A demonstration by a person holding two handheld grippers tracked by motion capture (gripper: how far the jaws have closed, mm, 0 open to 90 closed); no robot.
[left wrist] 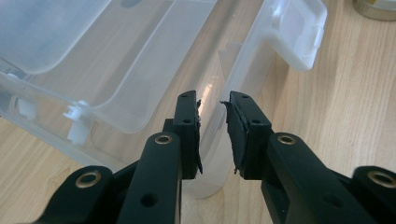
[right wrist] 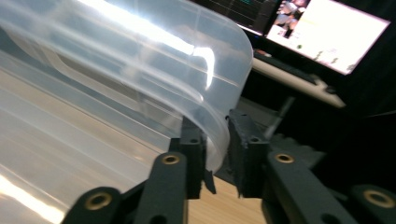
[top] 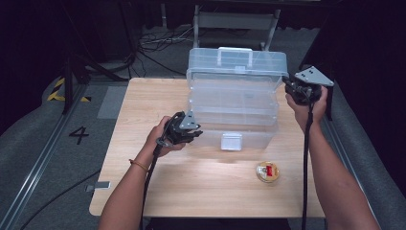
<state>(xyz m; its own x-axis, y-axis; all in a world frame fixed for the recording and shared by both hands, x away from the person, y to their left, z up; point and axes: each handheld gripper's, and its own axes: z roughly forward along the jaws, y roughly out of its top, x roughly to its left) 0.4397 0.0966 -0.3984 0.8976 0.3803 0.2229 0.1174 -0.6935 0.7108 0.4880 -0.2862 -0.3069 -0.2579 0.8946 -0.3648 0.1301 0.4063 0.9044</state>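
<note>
Two tongs grip the clear plastic box (top: 234,103) on the worktop (top: 143,96): left tongs (left wrist: 212,135) clenched on its front-left wall, right tongs (right wrist: 215,154) on its lid's right corner.

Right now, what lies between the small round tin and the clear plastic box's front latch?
Bare light wooden tabletop. In the high view nothing sits between the small round tin with the red label and the white front latch of the clear plastic tiered box.
</note>
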